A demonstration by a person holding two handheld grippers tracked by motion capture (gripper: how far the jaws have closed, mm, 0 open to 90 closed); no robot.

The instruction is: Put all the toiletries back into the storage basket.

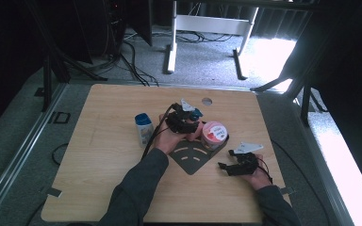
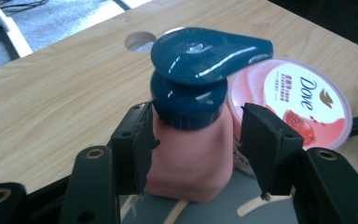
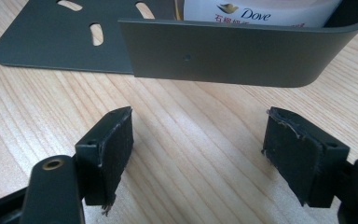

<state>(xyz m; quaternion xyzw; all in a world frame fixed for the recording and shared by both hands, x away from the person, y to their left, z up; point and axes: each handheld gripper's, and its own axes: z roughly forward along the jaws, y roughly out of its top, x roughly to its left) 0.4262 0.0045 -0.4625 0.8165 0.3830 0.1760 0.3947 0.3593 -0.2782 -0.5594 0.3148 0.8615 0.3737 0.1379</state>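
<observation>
Wooden table [image 1: 103,188], seen from the high view. Near its centre, a dark grey slotted rack [image 1: 191,160], laid flat with its raised wall towards 2 o'clock, likely as a backstop for toiletries.

Tucked against that wall, a pink-lidded Dove jar [image 1: 215,133], already seated. Just at the jar's 9 o'clock, touching or nearly so, a pink pump bottle [image 2: 191,149] with a dark blue pump head, upright on the rack floor, spout over the jar lid.

Well apart at 9 o'clock, off the rack, a small blue-capped bottle [image 1: 143,128], probably awaiting its turn.

Left gripper [image 2: 198,140] straddling the pump bottle: one pad against its side, the other a sliver clear, so no real grip.

Right gripper [image 3: 200,149] at the rack's 4 o'clock, spread wide, empty, low over the bare wood and facing the wall, seemingly parked.
</observation>
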